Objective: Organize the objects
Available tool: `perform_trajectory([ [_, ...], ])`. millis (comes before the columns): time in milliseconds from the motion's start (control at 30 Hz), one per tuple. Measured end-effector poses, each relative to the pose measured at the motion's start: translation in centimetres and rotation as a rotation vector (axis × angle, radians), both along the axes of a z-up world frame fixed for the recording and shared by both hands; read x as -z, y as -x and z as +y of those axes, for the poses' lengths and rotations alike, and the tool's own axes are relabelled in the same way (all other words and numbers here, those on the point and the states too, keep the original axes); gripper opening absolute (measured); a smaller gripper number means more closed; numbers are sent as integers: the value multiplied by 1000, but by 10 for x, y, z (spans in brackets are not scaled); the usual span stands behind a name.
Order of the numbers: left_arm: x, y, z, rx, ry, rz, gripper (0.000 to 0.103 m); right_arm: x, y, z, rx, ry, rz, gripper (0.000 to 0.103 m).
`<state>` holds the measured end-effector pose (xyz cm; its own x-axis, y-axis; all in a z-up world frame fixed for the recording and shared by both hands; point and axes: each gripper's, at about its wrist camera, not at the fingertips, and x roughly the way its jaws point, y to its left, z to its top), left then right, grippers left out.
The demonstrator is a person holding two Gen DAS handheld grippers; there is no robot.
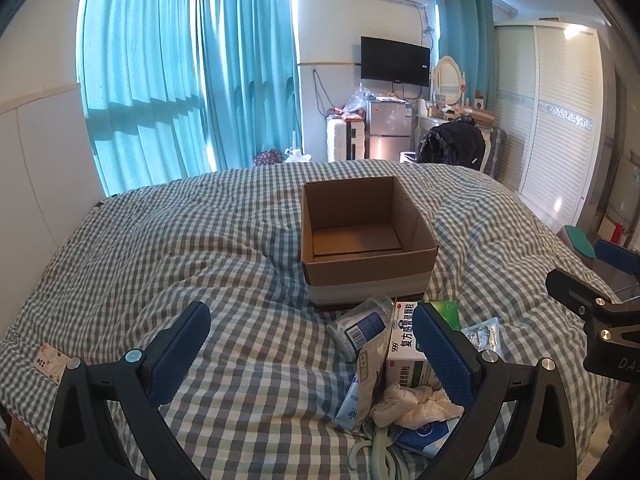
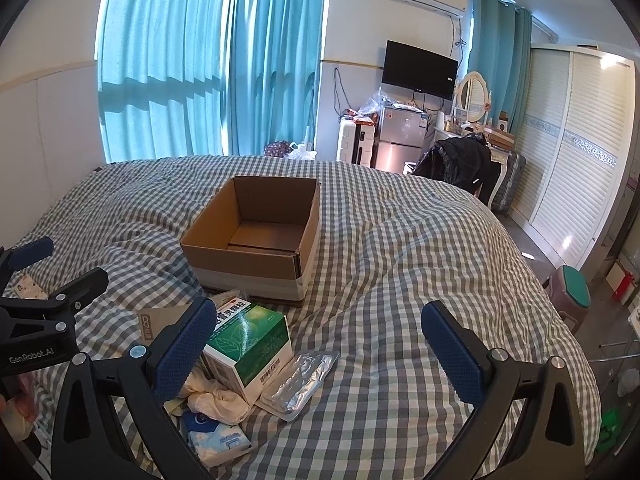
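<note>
An open, empty cardboard box (image 1: 366,236) stands on the checked bed; it also shows in the right wrist view (image 2: 256,240). In front of it lies a pile: a green-and-white medicine box (image 1: 404,354) (image 2: 250,350), a clear foil packet (image 2: 298,380) (image 1: 484,336), a crumpled cream cloth (image 1: 416,400) (image 2: 218,400), a blue tissue pack (image 2: 218,440) and a clear bag with a barcode (image 1: 360,326). My left gripper (image 1: 312,344) is open and empty, just left of the pile. My right gripper (image 2: 320,344) is open and empty, above the foil packet.
The checked bedspread (image 1: 180,248) is rumpled around the box. A small patterned card (image 1: 50,358) lies at the bed's left edge. Beyond the bed are a fridge (image 1: 388,130), a chair with a black jacket (image 1: 452,144) and a white wardrobe (image 1: 560,120). A green-topped stool (image 2: 574,292) stands on the right.
</note>
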<state>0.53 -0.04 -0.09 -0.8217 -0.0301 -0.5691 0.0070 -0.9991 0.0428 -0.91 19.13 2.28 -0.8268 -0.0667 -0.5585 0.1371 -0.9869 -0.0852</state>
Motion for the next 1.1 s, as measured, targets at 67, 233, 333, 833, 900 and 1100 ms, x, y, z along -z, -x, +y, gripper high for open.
perform_trajectory([
  [67,2,2,1,2,6,-10,103,-1,0,1,1,-4,-1,103],
  [233,20,8,7,18,27,-61,103,12,8,6,19,-20,-39,103],
  [333,37,13,11,43,29,-101,103,27,16,9,32,-38,-81,102],
  [833,103,47,29,174,29,-238,70,99,48,11,-6,-33,-290,84],
  [900,108,50,29,201,2,-263,58,107,54,10,-19,-22,-324,80],
  [1100,116,55,37,282,-51,-286,16,127,67,5,-50,59,-409,56],
])
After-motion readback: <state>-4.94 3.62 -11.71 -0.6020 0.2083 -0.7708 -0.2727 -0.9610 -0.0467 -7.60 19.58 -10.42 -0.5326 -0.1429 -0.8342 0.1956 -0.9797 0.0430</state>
